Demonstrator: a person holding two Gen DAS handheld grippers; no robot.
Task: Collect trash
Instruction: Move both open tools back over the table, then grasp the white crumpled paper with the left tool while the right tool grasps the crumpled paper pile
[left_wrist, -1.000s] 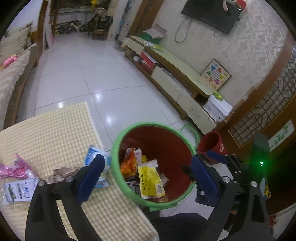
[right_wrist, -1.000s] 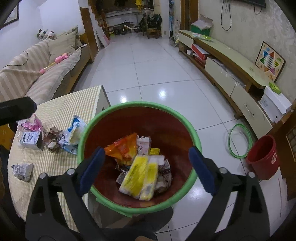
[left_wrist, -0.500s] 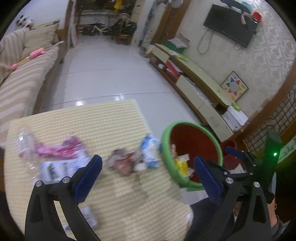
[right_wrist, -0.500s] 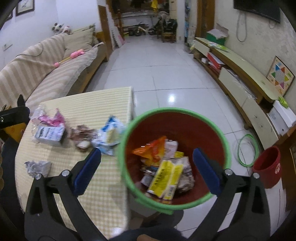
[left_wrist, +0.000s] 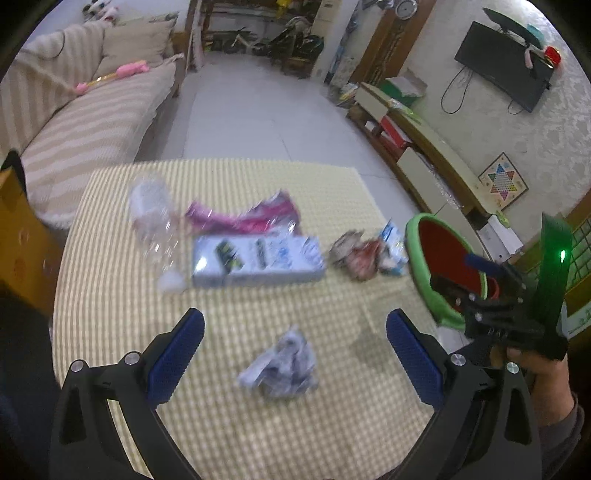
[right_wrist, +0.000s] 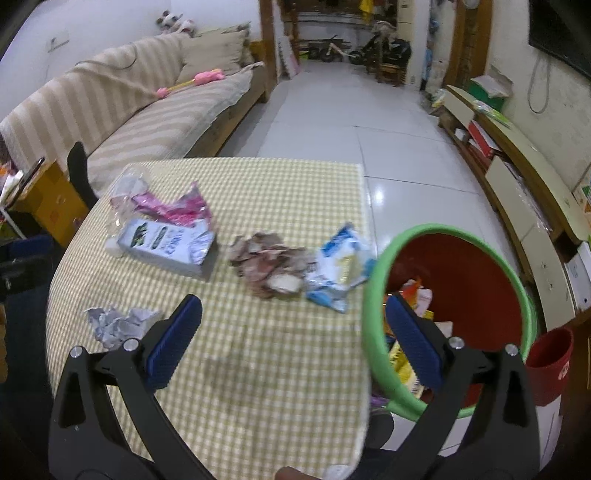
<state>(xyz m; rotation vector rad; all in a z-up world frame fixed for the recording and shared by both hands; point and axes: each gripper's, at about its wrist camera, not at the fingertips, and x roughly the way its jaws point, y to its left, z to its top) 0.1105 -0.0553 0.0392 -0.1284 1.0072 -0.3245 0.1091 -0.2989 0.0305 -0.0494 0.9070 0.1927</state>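
the crumpled paper (left_wrist: 280, 365) lies on the checked table (left_wrist: 258, 424), between and just ahead of the left gripper (left_wrist: 295, 350) fingers, at 12 o'clock from it. in the right wrist view the same paper (right_wrist: 118, 325) sits at 9 o'clock of the right gripper (right_wrist: 293, 336). both grippers gape wide and hold nothing.

further out, at 12 o'clock, lie a white box (left_wrist: 255, 260), a pink wrapper (left_wrist: 247, 218) and a clear bottle (left_wrist: 155, 225). at 1 o'clock are a brown scrap pile (right_wrist: 269, 266) and a blue-white pouch (right_wrist: 340, 269), the pouch nearly touching the bin (right_wrist: 373, 295) rim. the bin, red with a green rim, stands off the table's right edge and already holds wrappers.

the step in hand looks like the left gripper taking the paper. to do it well, drop straight down so the fingers straddle the wad, close on its bulk rather than a loose flap, and lift clear of the cloth before swinging to 3 o'clock over the bin. the view is blurred, so slowing first would help.
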